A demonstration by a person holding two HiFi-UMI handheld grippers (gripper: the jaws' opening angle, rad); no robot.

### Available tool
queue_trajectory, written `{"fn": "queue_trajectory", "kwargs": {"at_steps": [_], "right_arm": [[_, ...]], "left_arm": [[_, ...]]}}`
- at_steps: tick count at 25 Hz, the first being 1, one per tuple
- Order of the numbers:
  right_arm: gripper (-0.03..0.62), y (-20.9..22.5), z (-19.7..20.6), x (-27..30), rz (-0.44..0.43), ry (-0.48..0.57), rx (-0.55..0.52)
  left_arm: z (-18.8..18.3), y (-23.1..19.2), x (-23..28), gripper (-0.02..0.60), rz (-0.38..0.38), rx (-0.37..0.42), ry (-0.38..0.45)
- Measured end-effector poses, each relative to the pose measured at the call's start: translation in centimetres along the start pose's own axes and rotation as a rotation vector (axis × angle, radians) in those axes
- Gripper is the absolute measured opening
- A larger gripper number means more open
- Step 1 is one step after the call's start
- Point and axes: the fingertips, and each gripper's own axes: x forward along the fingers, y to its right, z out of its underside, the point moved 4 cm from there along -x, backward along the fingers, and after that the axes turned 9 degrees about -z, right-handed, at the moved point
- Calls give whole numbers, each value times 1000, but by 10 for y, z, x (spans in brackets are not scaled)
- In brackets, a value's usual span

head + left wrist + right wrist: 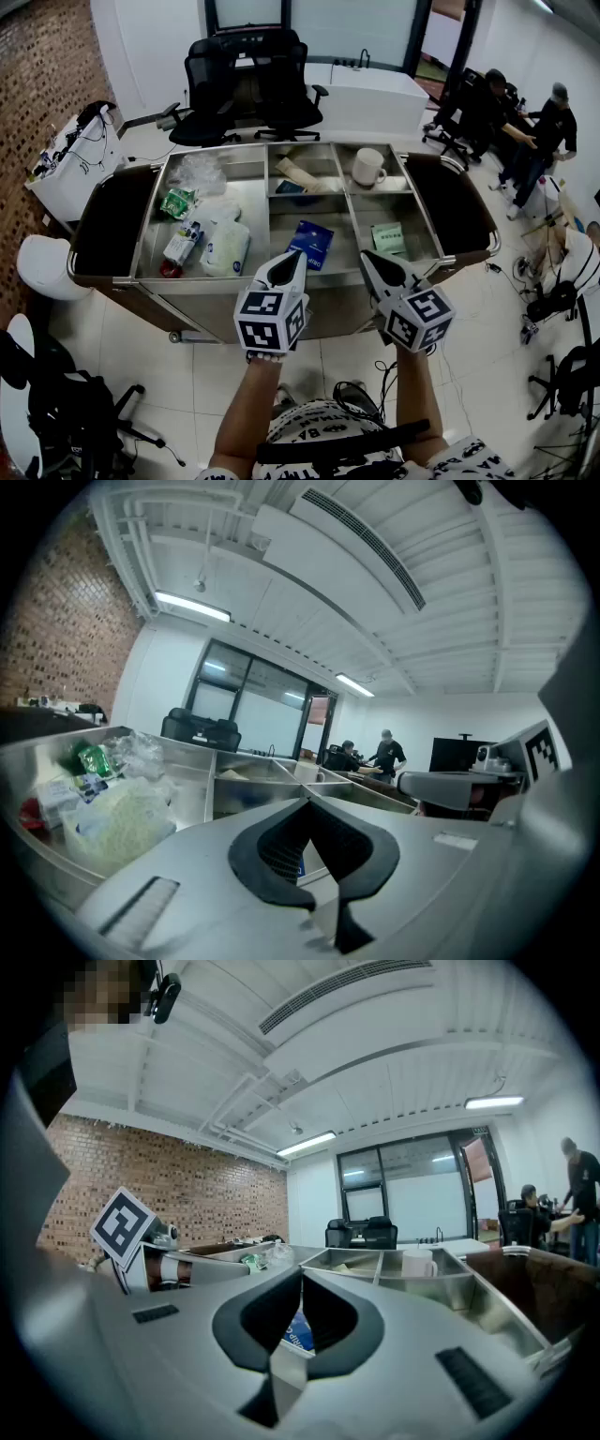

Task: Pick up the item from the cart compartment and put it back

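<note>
Head view: a flat, rectangular blue packet [310, 243] lies in the stainless-steel cart's [187, 279] middle front compartment. The left gripper [296, 258] and right gripper [364, 255] hover near it.
Left gripper view: its jaws are pressed together, empty.
Right gripper view: its jaws are likewise closed on nothing.

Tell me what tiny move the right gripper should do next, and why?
Probably open its jaws. The right gripper is shut with nothing held, hovering by the cart's near rim, and the blue packet lies in the compartment just ahead, so it likely needs open jaws before reaching in.
</note>
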Motion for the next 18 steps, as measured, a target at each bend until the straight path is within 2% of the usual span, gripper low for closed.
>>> {"fn": "queue_trajectory", "kwargs": {"at_steps": [4,8,12,14,16,18], "right_arm": [[18,0,-11,21,-41,-64,-34],[25,5,-25,45,-54,-142,-101],[129,16,-43,74,-101,-211,-147],[146,24,-54,88,-115,-252,-169],[279,33,-67,104,-127,-294,-192],[279,42,-80,121,-123,-323,-221]], "left_arm": [[-9,-9,1,2,13,51,-18],[-23,-18,8,2,20,59,-14],[-41,-26,17,2,26,50,0],[-49,-28,22,2,27,48,-4],[-56,-31,29,2,21,44,-5],[-64,-36,37,2,0,38,-7]]}}
